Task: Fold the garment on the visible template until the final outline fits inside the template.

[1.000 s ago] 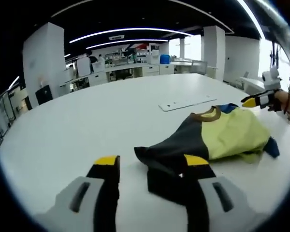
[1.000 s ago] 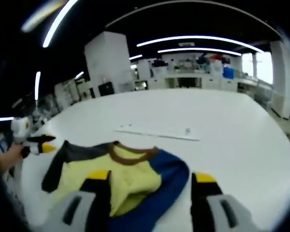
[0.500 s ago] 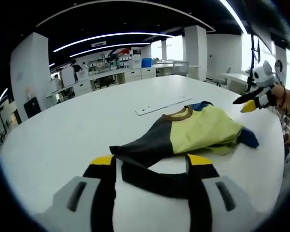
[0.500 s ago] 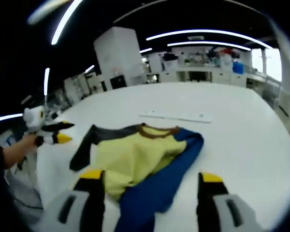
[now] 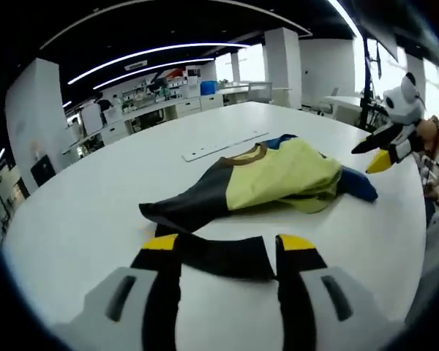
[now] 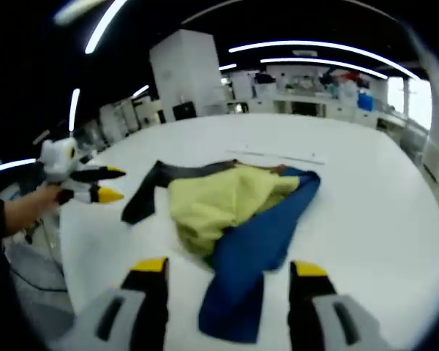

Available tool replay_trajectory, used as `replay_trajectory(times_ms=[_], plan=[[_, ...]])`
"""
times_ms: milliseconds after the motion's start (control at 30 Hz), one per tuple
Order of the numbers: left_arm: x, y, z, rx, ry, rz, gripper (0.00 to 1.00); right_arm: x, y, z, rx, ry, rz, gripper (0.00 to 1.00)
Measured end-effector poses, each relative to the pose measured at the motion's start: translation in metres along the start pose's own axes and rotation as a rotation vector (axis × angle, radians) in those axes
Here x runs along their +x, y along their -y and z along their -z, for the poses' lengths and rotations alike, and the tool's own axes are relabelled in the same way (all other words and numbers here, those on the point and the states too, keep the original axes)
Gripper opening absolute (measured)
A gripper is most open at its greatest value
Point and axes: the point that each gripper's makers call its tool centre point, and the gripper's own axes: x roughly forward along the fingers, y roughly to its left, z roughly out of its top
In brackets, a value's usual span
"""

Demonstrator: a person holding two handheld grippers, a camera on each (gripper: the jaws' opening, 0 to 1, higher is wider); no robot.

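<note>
The garment (image 5: pixel 271 179), a shirt with a yellow body, a brown collar, one black sleeve and one blue sleeve, was found lying crumpled on the white worktop (image 5: pixel 95 197). In the left gripper view, the black sleeve (image 5: pixel 212 256) extended towards the camera and its end was seen between the yellow-tipped jaws of the left claw (image 5: pixel 227 252); the jaws were spread apart and no contact with the cloth could be confirmed. In the right gripper view, the blue sleeve (image 6: pixel 260 252) ran towards the right claw (image 6: pixel 228 272), whose jaws were likewise held wide apart, with the sleeve end lying between them. A long white strip (image 5: pixel 223 145) was observed flat on the worktop just beyond the collar. Each claw was also visible in the opposite view, held in a hand (image 6: pixel 29 208) near the edge of the worktop, its jaws parted. A template outline could not be distinguished on the worktop.
</note>
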Motion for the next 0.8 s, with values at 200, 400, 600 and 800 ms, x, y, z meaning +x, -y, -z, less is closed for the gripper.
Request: replay_trajectory(times_ms=[200,400,600,800], plan=[[0.009,0.014,0.01,-0.007,-0.023,-0.005,0.38,0.003,-0.005,0.02,-0.001,-0.031,0.02,0.53],[0.018,0.029,0.013,0.034,-0.031,-0.004,0.3,0.003,-0.005,0.032,0.019,-0.027,0.058,0.39],[0.038,0.034,0.018,0.086,-0.056,-0.013,0.22,0.008,-0.006,0.045,0.011,-0.046,0.083,0.33],[0.046,0.034,0.026,0.106,-0.114,-0.035,0.17,0.01,-0.007,0.052,-0.009,-0.053,0.104,0.24]])
